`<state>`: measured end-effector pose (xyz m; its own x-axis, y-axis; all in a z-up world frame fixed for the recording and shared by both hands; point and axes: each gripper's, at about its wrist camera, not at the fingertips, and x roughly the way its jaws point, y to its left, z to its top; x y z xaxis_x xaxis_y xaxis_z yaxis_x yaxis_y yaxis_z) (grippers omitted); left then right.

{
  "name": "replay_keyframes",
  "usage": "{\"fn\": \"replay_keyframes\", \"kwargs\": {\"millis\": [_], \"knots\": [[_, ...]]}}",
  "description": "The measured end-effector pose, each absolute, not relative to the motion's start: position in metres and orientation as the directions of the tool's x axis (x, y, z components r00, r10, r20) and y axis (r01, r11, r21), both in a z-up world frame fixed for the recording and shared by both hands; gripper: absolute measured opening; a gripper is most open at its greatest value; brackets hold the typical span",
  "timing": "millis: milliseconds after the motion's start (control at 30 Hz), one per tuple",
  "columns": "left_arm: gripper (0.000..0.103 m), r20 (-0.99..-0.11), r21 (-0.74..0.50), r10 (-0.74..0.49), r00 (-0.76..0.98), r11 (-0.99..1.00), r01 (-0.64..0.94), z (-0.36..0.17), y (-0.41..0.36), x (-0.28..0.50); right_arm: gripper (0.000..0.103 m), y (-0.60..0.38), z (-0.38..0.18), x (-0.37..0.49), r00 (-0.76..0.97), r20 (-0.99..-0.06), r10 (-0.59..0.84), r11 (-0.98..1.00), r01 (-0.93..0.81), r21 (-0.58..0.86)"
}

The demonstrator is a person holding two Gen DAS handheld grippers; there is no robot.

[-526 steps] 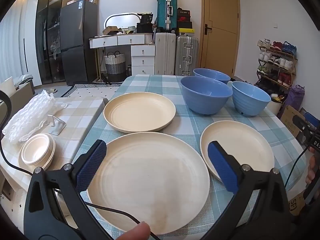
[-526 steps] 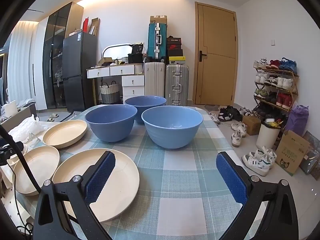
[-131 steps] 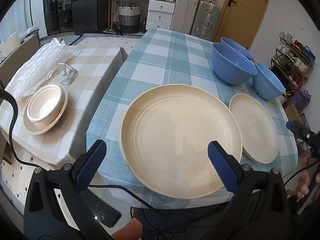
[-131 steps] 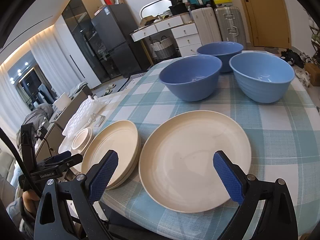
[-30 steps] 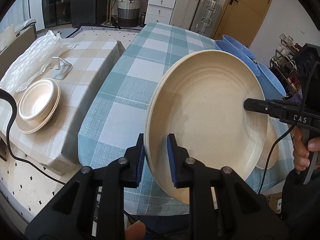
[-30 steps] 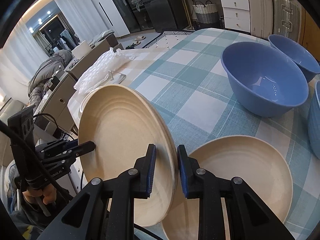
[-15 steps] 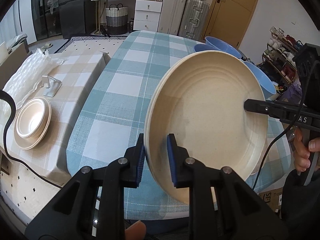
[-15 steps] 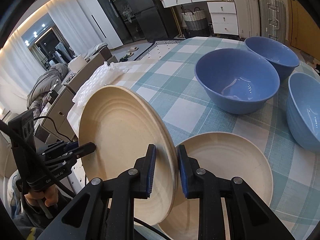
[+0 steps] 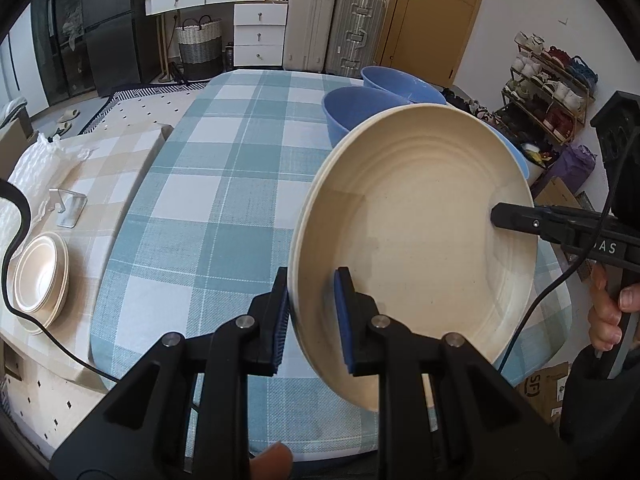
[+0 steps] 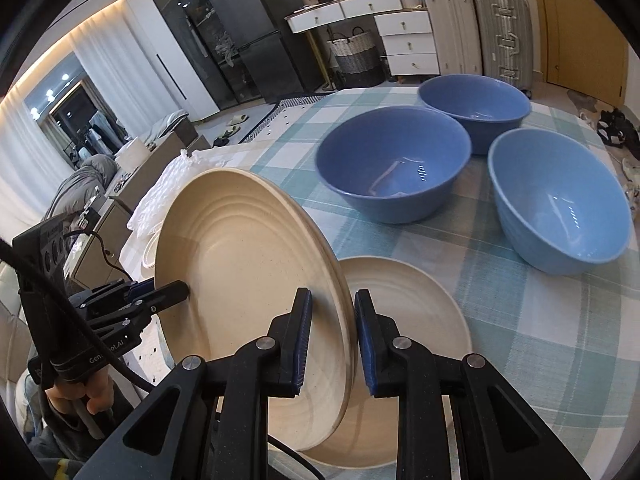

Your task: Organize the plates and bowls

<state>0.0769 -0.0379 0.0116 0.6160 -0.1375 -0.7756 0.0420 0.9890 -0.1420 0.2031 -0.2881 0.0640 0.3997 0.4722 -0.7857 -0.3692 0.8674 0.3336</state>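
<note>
Left gripper: your left gripper (image 9: 311,316) is pinching the near rim of the large cream plate (image 9: 416,240), one blue pad under the rim and one on the inner face.
Right gripper: your right gripper (image 10: 330,340) clamps the opposite rim of that same plate (image 10: 240,280); in the left wrist view its black finger shows on the plate's far right edge (image 9: 516,216).
Held plate: it hangs between your two grippers, tilted steeply and clear of the checked tablecloth (image 9: 208,200). A double edge shows along its rim, so it may be two plates stacked; you cannot tell for sure.
Second plate: a smaller cream plate (image 10: 408,304) lies flat on the cloth just past your right gripper's right finger, partly hidden behind the held plate.
Bowls: three blue bowls stand ahead of your right gripper, the middle bowl (image 10: 392,172) straight beyond the plates, the far bowl (image 10: 476,100) behind it, the right bowl (image 10: 560,200) off to the right, all close together.
Side table: left of your left gripper, on the beige checked table (image 9: 116,184), sits a small stack of cream dishes (image 9: 40,276) well apart from the held plate.
Hands: your right hand (image 9: 612,316) grips its handle at the right edge of the left wrist view; your left hand (image 10: 80,400) shows low on the left in the right wrist view.
</note>
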Motion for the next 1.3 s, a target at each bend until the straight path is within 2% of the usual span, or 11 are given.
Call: {"fn": "replay_keyframes", "kwargs": {"millis": [367,900,1300], "knots": [[0.019,-0.804,-0.128,-0.158,0.573,0.988,0.092,-0.008,-0.083,0.102,0.022,-0.336,0.043,0.203,0.405,-0.798,0.445,0.891,-0.287,0.351],[0.019,-0.833,-0.129,-0.162,0.528,0.987,0.099,-0.037,-0.093,0.124,0.022,-0.345,0.013,0.207,0.38,-0.83,0.408,0.911,-0.235,0.34],[0.019,-0.855,-0.084,-0.119,0.504,0.992,0.093,-0.058,-0.095,0.129,0.022,-0.33,-0.003,0.206,0.385,-0.862,0.33,0.938,-0.238,0.252]]}}
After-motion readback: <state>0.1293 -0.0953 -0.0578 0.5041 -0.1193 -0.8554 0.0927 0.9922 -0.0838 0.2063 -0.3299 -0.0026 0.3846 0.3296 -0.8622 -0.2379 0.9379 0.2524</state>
